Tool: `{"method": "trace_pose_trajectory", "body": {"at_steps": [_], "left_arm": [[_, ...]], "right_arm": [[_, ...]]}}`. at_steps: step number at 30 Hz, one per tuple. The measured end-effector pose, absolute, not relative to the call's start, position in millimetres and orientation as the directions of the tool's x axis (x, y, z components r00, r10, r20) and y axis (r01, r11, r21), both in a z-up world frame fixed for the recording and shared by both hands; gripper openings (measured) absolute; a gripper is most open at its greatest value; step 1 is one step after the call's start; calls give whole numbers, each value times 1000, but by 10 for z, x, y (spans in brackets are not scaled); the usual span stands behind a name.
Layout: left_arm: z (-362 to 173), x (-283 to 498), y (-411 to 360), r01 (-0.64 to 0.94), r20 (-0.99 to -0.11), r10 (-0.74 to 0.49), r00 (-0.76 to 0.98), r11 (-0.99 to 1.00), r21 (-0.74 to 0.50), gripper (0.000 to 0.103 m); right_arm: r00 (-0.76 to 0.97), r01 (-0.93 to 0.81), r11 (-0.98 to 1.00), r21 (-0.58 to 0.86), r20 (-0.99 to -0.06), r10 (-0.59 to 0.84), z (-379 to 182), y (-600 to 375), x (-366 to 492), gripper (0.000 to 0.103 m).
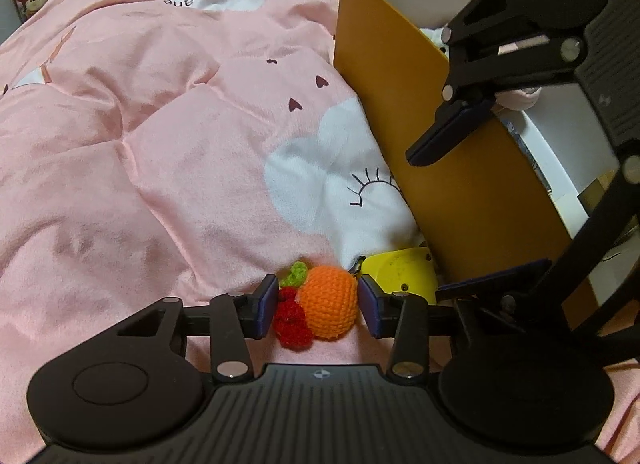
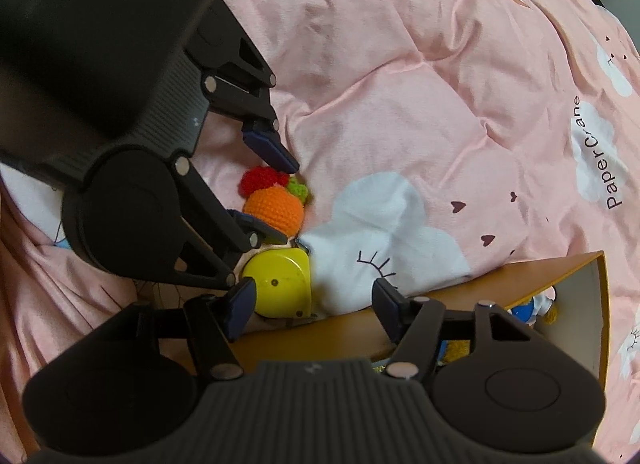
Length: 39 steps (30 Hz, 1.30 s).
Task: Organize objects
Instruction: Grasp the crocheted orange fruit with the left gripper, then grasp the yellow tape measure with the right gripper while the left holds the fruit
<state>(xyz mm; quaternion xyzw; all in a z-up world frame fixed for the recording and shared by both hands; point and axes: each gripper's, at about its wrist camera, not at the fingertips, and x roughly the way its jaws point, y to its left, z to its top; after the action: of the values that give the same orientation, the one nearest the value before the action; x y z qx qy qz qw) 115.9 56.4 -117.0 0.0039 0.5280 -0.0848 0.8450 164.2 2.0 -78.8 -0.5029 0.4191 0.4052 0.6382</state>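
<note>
Orange crochet fruit [image 1: 328,306] with red and green bits, yellow toy [image 2: 280,284], pink cloud-print quilt [image 1: 160,144], orange-brown box [image 1: 404,104]

crochet toy [image 1: 320,306] on quilt [image 1: 160,144], between left gripper [image 1: 318,306] fingers. Tape measure [image 1: 404,274] just beside it, against box [image 1: 440,144] wall. Right gripper [image 2: 310,310] over tape measure, box at its right.

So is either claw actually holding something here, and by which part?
The left claw brackets the crocheted orange toy across its round body, pads at its sides; a firm grip cannot be told. The right claw is open, holding nothing.
</note>
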Motion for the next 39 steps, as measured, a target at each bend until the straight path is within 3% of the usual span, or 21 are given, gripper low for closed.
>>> {"method": "trace_pose_trajectory", "body": {"at_steps": [8, 26, 29, 36, 39], "left_arm": [[-913, 902, 728, 108, -871, -166, 463, 986, -130, 47], [-855, 634, 803, 88, -858, -157, 489, 988, -130, 47], [-857, 624, 783, 96, -858, -153, 491, 988, -121, 47], [-857, 616, 769, 93, -857, -155, 491, 988, -126, 47], [-855, 609, 760, 97, -858, -153, 491, 988, -120, 47]], "right_arm": [[279, -948, 187, -258, -955, 98, -820, 85, 1640, 68], [190, -967, 153, -204, -976, -101, -1376, 471, 1756, 67], [175, -965, 178, -192, -978, -110, -1433, 489, 1787, 59], [187, -968, 147, -204, -975, -123, -1502, 534, 1706, 59], [214, -966, 123, -229, -969, -124, -1549, 539, 1665, 52]]}}
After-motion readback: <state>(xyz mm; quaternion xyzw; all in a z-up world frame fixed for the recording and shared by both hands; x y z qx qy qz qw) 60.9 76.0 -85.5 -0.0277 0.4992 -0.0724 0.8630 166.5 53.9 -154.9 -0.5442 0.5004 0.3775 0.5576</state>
